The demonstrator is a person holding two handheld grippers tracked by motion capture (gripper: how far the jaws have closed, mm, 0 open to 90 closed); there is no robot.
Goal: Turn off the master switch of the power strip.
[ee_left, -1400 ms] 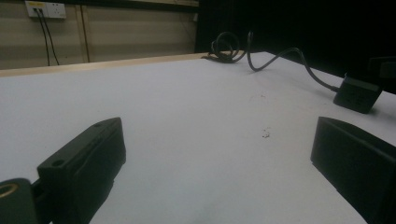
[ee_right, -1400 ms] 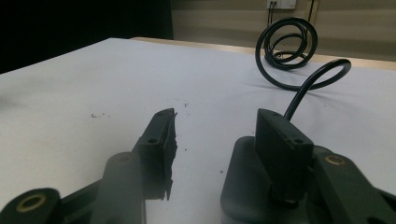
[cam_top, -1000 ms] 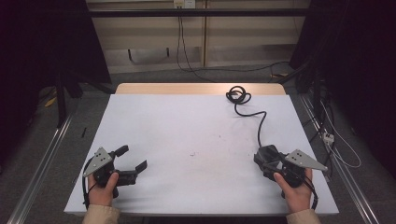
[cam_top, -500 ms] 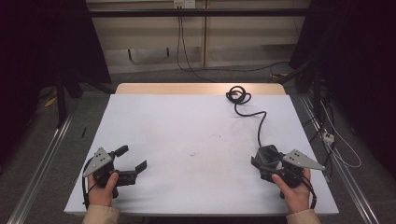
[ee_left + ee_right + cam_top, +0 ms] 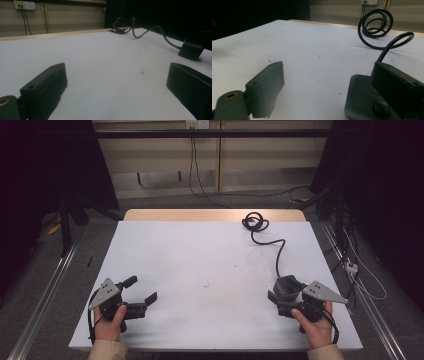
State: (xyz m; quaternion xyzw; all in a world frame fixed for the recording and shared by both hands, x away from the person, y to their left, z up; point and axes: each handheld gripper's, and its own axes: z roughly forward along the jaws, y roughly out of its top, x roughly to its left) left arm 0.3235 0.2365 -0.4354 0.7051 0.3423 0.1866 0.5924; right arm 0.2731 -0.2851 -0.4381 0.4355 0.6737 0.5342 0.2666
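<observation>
Resting on the white table (image 5: 210, 265), near its front right corner, a black power adapter (image 5: 288, 287) sits just ahead of the right gripper (image 5: 278, 298). No brand or label reads clearly; in the right gripper view the adapter (image 5: 364, 100) carries faint embossed marks too small to make out. Its cable (image 5: 270, 242) leaves the far end and runs away from the person toward the table's back edge, so the adapter's long axis runs roughly front to back. The cable ends in a loose coil (image 5: 254, 221) at the back edge, right of centre; that coil (image 5: 375, 22) stands up in loops in the right gripper view.

Right gripper (image 5: 327, 82): jaws apart at a moderate width, one jaw over the adapter's near end, the other clear on the bare table; cannot tell if the near jaw touches it. A hand (image 5: 316, 320) holds this gripper at the front edge.

Left gripper (image 5: 142, 292): near the table's front left corner, well apart from the adapter, jaws wide and holding nothing, held by the other hand (image 5: 111, 319). In the left gripper view the adapter (image 5: 191, 50) lies far off across the table, with cable (image 5: 152, 31) behind it.

Small dark specks (image 5: 206, 284) mark the table around its middle. A wall socket (image 5: 24, 5) with plugged leads sits beyond the back edge. Metal rails (image 5: 47, 290) run along the floor beside the table.
</observation>
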